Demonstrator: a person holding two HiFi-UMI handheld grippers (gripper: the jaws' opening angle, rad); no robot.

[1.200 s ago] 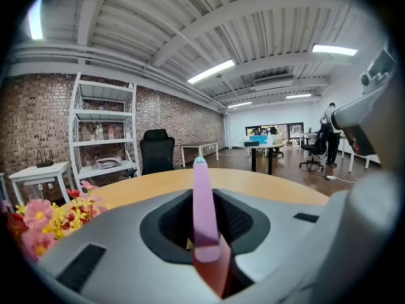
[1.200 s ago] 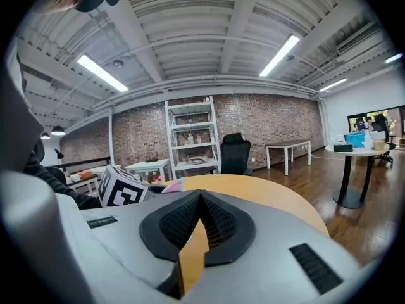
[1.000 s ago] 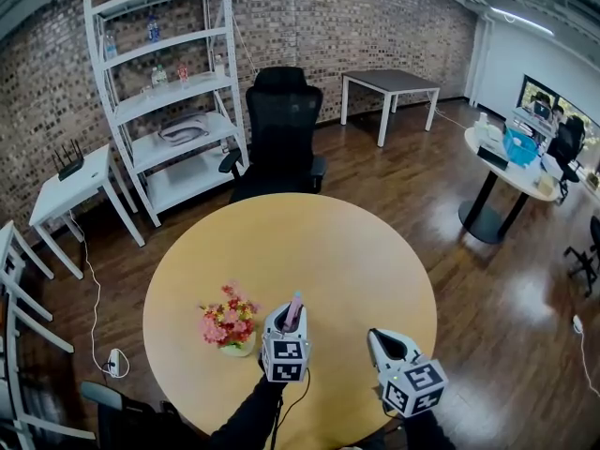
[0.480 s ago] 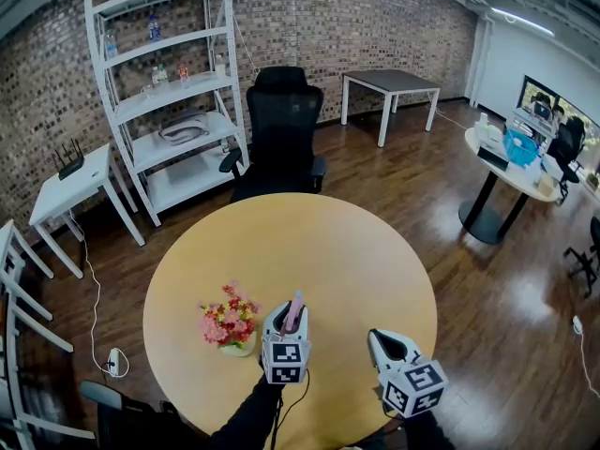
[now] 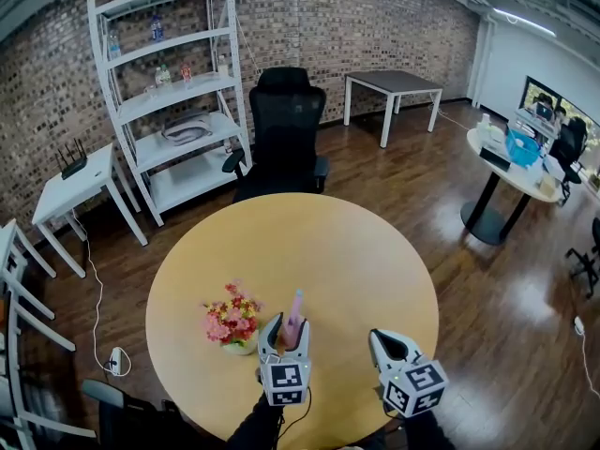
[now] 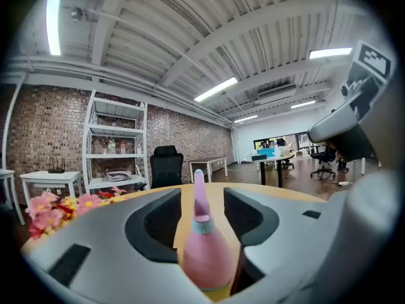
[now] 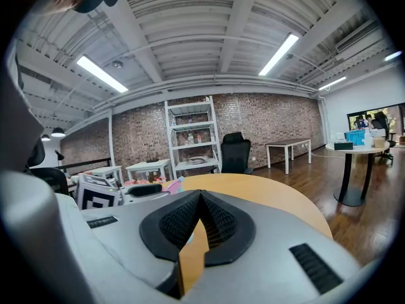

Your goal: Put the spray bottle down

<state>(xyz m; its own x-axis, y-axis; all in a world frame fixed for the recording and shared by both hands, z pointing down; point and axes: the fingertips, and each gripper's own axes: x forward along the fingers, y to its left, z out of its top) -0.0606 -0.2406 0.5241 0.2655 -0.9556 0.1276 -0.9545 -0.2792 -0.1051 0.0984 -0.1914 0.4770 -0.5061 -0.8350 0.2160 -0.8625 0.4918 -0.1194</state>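
Note:
A pink spray bottle (image 5: 295,309) with a tall narrow nozzle stands upright on the round wooden table (image 5: 328,242), near its front edge. My left gripper (image 5: 287,331) sits just behind it, and its jaws are opening on either side of the bottle without pressing on it. In the left gripper view the spray bottle (image 6: 204,258) rises between the dark pads (image 6: 152,223) of the left gripper (image 6: 202,211). My right gripper (image 5: 386,337) rests to the right at the table's front edge, shut and empty; in its own view the right gripper (image 7: 200,198) has its pads meeting.
A small pot of pink and red flowers (image 5: 232,319) stands just left of the bottle. A black office chair (image 5: 284,120) is behind the table, a white shelf unit (image 5: 169,92) at the back left, and other tables further off.
The left gripper's jaws have spread apart and the gripper has drawn back toward me. The bottle stays standing on the table and shows more. The right gripper has not moved.

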